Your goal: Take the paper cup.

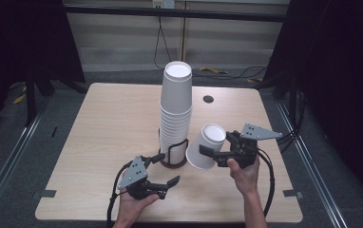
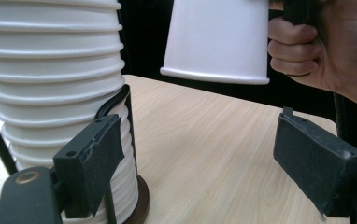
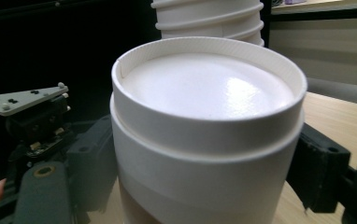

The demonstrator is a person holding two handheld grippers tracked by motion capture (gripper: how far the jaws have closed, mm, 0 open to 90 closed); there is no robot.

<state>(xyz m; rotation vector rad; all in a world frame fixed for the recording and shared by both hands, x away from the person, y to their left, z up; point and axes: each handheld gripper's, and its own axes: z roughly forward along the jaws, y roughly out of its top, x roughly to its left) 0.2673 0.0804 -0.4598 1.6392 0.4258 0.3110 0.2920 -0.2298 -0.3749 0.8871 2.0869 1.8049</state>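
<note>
A tall stack of upside-down white paper cups (image 1: 175,109) stands in a black wire holder (image 1: 174,159) at the table's middle. To its right, my right gripper (image 1: 215,146) is shut on a single white cup (image 1: 208,145), held off the table and tilted, bottom up. In the right gripper view this cup (image 3: 204,121) sits between the right gripper's (image 3: 202,177) jaws, with the stack (image 3: 209,18) behind. My left gripper (image 1: 168,168) is open and empty beside the holder's base. From the left gripper (image 2: 204,165), I see the stack (image 2: 50,70) on the left and the held cup (image 2: 216,37) above.
The wooden table (image 1: 108,128) has a small round hole (image 1: 208,99) at its back right. Bare tabletop lies left of the stack and along the front edge. Dark curtains stand on both sides, and cables (image 1: 227,73) lie on the floor behind.
</note>
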